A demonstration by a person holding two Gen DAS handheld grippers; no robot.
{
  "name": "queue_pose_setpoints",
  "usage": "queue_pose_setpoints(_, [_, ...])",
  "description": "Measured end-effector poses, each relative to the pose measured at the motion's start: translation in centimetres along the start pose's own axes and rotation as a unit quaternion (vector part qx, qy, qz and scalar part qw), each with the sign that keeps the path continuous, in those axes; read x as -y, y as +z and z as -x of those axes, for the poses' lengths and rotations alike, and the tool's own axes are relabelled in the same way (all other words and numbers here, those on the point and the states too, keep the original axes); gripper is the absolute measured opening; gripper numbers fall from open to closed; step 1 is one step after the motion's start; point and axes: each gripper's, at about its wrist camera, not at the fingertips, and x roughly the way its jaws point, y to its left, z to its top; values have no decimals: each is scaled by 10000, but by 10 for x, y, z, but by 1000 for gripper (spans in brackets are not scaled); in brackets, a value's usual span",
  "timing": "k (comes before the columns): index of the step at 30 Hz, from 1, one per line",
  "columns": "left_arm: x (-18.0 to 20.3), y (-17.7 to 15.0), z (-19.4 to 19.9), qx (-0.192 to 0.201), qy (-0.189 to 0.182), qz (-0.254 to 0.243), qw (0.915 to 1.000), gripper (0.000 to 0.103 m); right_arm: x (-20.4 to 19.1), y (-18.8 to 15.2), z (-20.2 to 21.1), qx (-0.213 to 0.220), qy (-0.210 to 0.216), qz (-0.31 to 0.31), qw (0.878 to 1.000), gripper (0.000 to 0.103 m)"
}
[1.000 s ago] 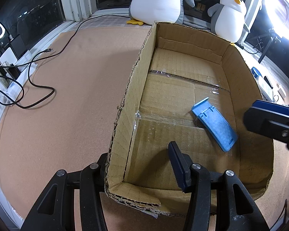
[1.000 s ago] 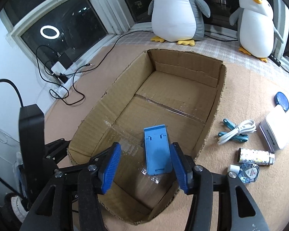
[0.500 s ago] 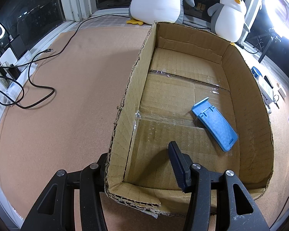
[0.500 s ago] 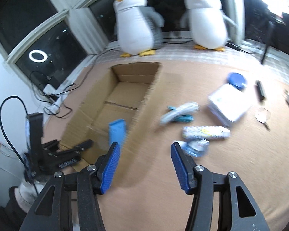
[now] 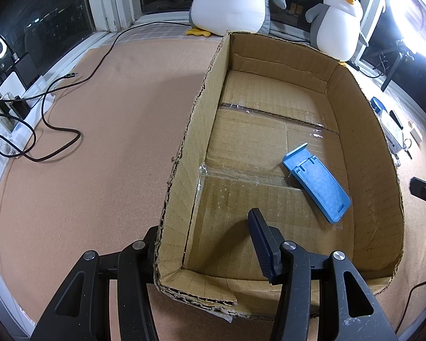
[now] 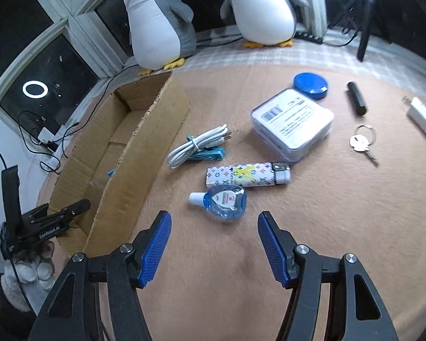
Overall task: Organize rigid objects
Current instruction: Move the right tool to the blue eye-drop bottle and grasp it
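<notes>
Swung away from the cardboard box since a second ago, the right claw now hangs over the tan surface, jaws spread wide and holding nothing. Just ahead of it lies the small blue bottle: light, I'd guess, smooth and a bit slippery, best pinched across its flat belly. Beyond it rest a patterned lighter, stiff and easy across its long sides, then a coiled white cable and a boxy white case. The left claw straddles the box's near wall, one finger inside, not closed on it; the blue stand sits on the box floor
</notes>
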Motion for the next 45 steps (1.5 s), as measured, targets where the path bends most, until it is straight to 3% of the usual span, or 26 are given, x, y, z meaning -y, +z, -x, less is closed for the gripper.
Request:
queue_pose_setpoints(8, [0,0,0,1,0,-6,10000,54,-2,11,-19,-113,-18,141,9998,60])
queue_pose_setpoints(20, [0,0,0,6,0,-3,10000,54,-33,-4,-16,-393,431,633,9963,60])
queue_pose_setpoints(25, [0,0,0,8,1,-3,10000,54,-37,-3,-12,-279,-13,905,9955,60])
queue_pose_setpoints(31, [0,0,0,10,-2,3,10000,54,-35,9,-25,-366,-245,1132,9926,59])
queue_pose_setpoints(45, [0,0,0,13,-5,4,10000,54,-53,12,-51,-736,-518,1831,9790,36])
